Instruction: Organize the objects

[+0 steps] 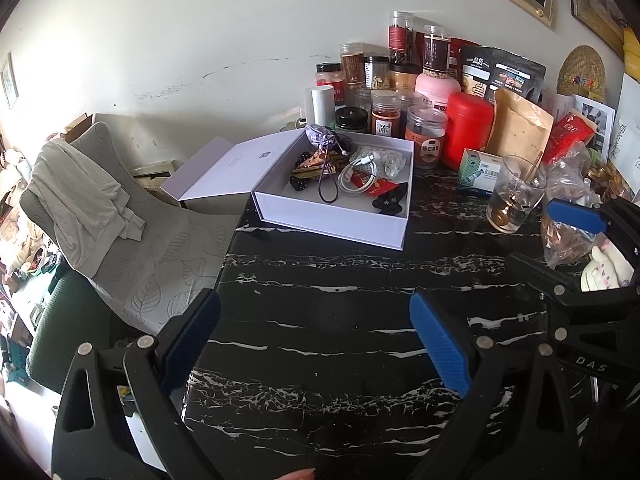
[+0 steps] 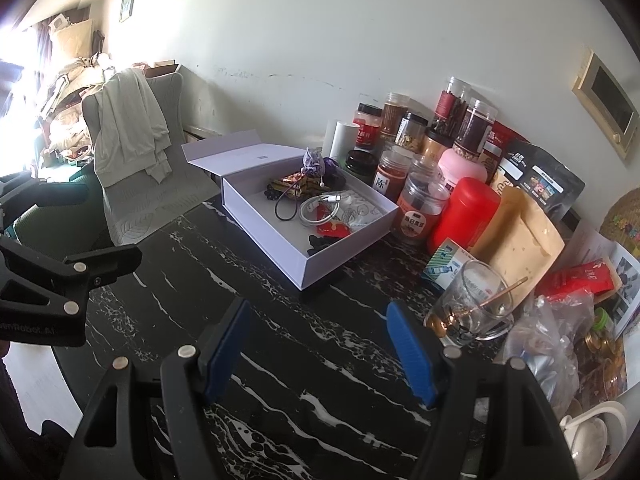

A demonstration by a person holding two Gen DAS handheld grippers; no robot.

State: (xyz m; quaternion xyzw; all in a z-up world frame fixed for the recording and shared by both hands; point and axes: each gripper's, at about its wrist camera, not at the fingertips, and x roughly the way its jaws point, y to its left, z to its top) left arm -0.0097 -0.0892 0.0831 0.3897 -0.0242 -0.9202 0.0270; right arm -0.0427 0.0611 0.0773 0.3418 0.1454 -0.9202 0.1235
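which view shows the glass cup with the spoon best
The right wrist view: the glass cup sits close, with its handle and the spoon clear. In the left wrist view the cup is smaller and farther off, no handle visible.

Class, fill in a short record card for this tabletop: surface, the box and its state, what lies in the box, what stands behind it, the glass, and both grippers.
surface: black marble-patterned table
box: white box, lid folded open
box contents: coiled white cable, black cord loop, purple pouch, red packet, other small items
behind box: cluster of jars, red canister, tan pouch
glass: clear glass with a gold spoon inside
left gripper: open, empty
right gripper: open, empty
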